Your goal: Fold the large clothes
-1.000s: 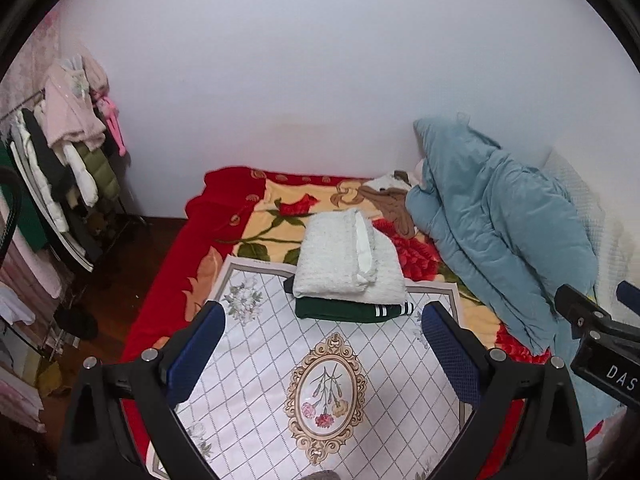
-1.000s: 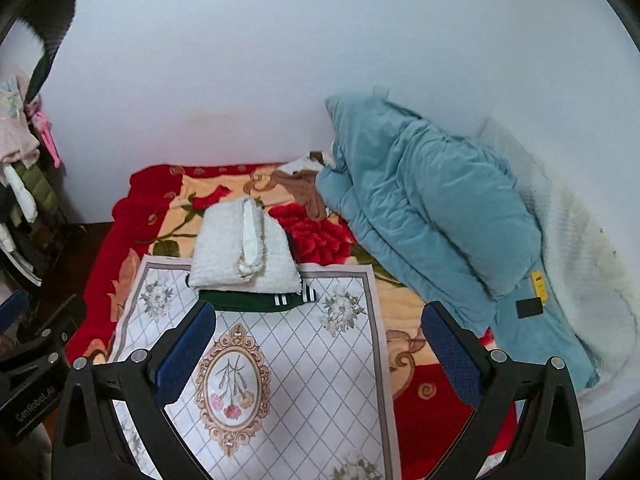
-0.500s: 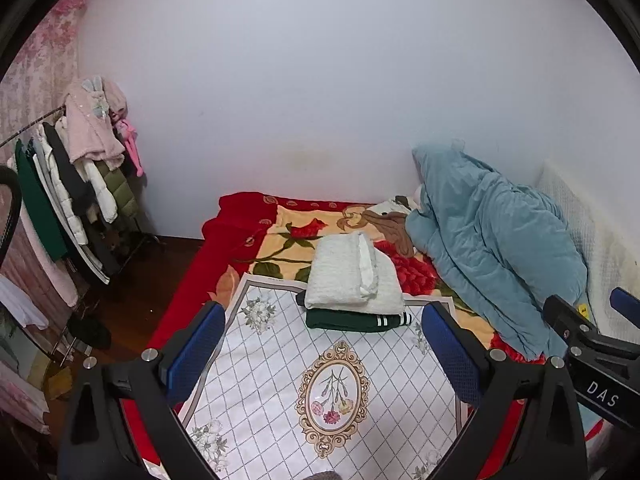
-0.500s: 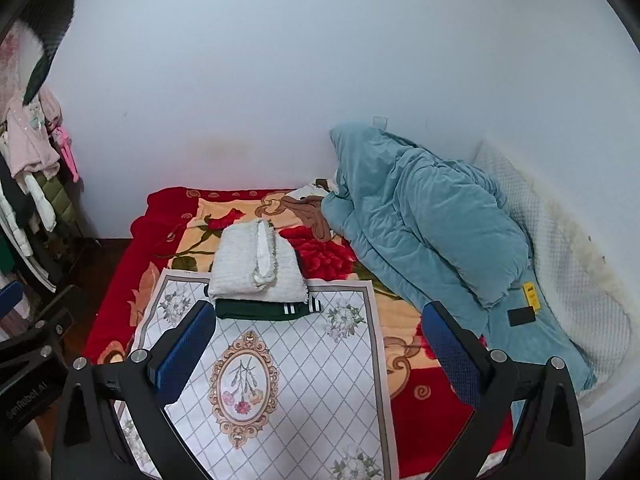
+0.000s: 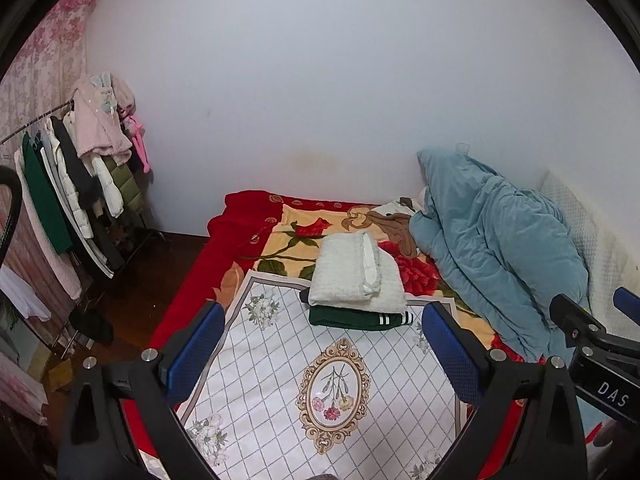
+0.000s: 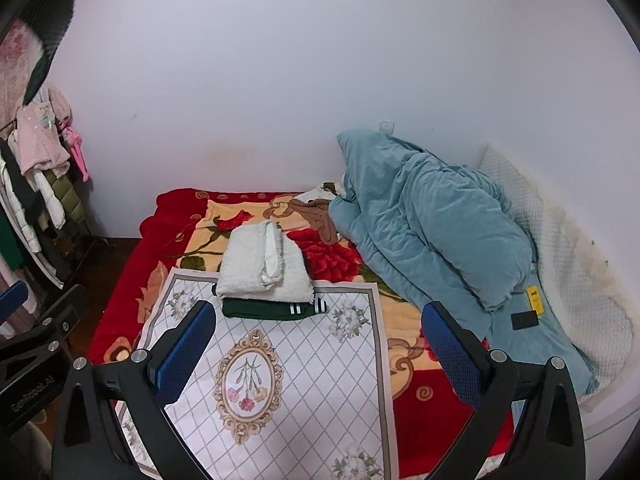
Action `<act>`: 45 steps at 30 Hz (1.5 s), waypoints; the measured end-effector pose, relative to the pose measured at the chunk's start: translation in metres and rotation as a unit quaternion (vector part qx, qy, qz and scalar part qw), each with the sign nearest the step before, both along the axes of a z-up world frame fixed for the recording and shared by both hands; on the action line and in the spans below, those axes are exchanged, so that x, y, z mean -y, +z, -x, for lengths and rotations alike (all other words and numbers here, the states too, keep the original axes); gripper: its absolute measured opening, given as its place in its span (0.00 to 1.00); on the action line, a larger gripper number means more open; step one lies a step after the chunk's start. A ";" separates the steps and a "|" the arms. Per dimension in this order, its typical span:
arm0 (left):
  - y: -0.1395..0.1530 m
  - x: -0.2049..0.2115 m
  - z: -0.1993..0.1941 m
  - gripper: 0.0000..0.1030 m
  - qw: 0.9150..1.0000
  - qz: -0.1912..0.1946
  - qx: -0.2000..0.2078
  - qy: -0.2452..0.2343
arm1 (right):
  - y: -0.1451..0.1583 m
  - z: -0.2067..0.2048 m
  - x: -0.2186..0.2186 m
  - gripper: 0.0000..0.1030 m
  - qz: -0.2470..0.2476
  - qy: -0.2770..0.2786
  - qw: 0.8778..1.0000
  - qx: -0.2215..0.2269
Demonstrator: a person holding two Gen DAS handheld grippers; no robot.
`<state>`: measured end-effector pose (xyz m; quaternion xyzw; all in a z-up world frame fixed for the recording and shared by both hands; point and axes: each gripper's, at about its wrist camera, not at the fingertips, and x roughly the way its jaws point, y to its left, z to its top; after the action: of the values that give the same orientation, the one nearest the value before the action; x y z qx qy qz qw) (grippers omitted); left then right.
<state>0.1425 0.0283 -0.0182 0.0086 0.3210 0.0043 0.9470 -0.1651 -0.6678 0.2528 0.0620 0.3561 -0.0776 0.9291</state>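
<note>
Bed (image 5: 248, 220) with red floral blanket, teal duvet (image 5: 500, 248) heaped right. White patterned mat (image 5: 280, 360) near; folded white sweater (image 5: 352, 276) stacked on green garment (image 5: 348, 318) at its far edge. Both tongs (image 5: 320, 348) (image 6: 316, 348) spread open, empty, hovering above the mat. Next: probably fetch another garment, lay it flat mid-mat.

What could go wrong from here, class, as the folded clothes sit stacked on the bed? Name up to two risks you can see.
1. The white folded garment overhangs the smaller green folded garment beneath, so the stack may topple if bumped.
2. The stack straddles the far edge of the patterned mat, partly on the red floral blanket; that uneven base could let it slump. Both hand-held grippers, left and right, are open and empty.
</note>
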 end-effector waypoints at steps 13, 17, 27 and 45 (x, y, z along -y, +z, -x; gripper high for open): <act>0.002 -0.004 0.008 0.98 1.000 -0.006 -0.001 0.008 | 0.004 0.006 -0.006 1.00 0.015 0.011 1.000 0.006; 0.004 -0.006 0.009 0.98 1.000 -0.009 0.002 0.010 | 0.004 0.004 -0.008 1.00 0.016 0.012 1.000 0.006; 0.006 -0.010 0.010 0.98 1.000 -0.012 0.002 0.010 | 0.006 -0.002 -0.009 1.00 0.015 0.014 1.000 0.007; 0.006 -0.010 0.010 0.98 1.000 -0.011 0.002 0.010 | 0.002 0.004 -0.010 1.00 0.008 0.012 1.000 0.003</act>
<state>0.1327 0.0381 -0.0120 0.0160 0.3194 0.0174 0.9473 -0.1693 -0.6581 0.2544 0.0506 0.3535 -0.0688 0.9315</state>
